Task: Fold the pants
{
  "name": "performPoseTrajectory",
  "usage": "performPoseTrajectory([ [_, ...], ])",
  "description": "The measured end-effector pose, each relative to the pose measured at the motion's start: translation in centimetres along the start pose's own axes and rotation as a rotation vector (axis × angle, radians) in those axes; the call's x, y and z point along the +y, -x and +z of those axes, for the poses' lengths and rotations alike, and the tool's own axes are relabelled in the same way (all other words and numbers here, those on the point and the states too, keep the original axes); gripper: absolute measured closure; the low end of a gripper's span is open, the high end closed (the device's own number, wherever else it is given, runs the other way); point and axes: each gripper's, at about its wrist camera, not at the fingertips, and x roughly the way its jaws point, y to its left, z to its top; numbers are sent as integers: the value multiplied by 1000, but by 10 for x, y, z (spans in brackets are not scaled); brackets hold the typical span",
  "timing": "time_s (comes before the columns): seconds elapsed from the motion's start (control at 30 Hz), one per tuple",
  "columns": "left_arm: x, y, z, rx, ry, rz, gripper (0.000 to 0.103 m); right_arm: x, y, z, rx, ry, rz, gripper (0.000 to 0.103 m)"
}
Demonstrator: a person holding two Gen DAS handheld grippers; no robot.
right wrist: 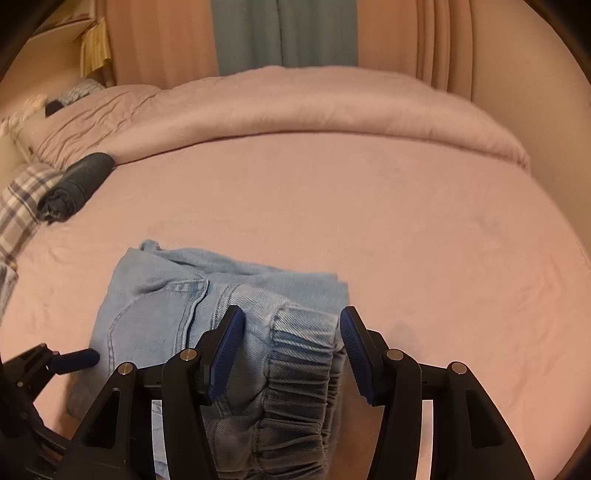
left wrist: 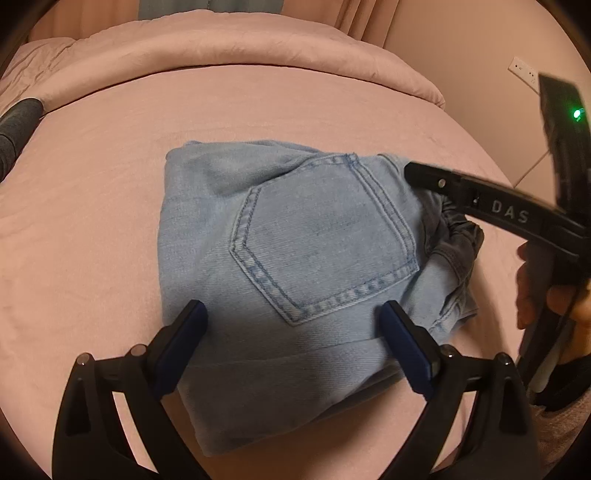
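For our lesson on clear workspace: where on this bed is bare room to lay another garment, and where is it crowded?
Bare sheet lies between the folded jeans and the rolled duvet, and right of the jeans towards the wall. Crowded: the left edge, with a dark rolled garment and plaid cloth, and around the jeans, where both claws hover.

A pink-sheeted bed (right wrist: 332,206) with a rolled pink duvet (right wrist: 295,110) filled the room under warm light, backed by pinkish curtains (right wrist: 436,40) with a grey-blue curtain panel (right wrist: 284,33) between, a white wall socket (left wrist: 522,74) at right.
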Motion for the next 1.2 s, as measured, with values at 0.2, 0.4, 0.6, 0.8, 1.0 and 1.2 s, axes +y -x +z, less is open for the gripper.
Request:
performPoseTrajectory([
  [0.2,27,30,8,-76,107,-49,9,-26,19,-7,-39,-104,66,36],
  [0.4,66,34,11,-74,253,-75,9,-48,30,-18,-6,-154,58,34],
  [0.6,72,28,10,-45,306,-109,9,-59,37,-33,17,-185,63,34],
  [0.8,75,18,6,11,355,-158,9,-69,29,-48,53,-279,182,34],
  [1.0,82,6,4,70,454,-270,9,-80,18,-60,94,-400,327,33],
  [1.2,85,3,6,87,509,-331,9,-93,17,-77,106,-516,439,33],
])
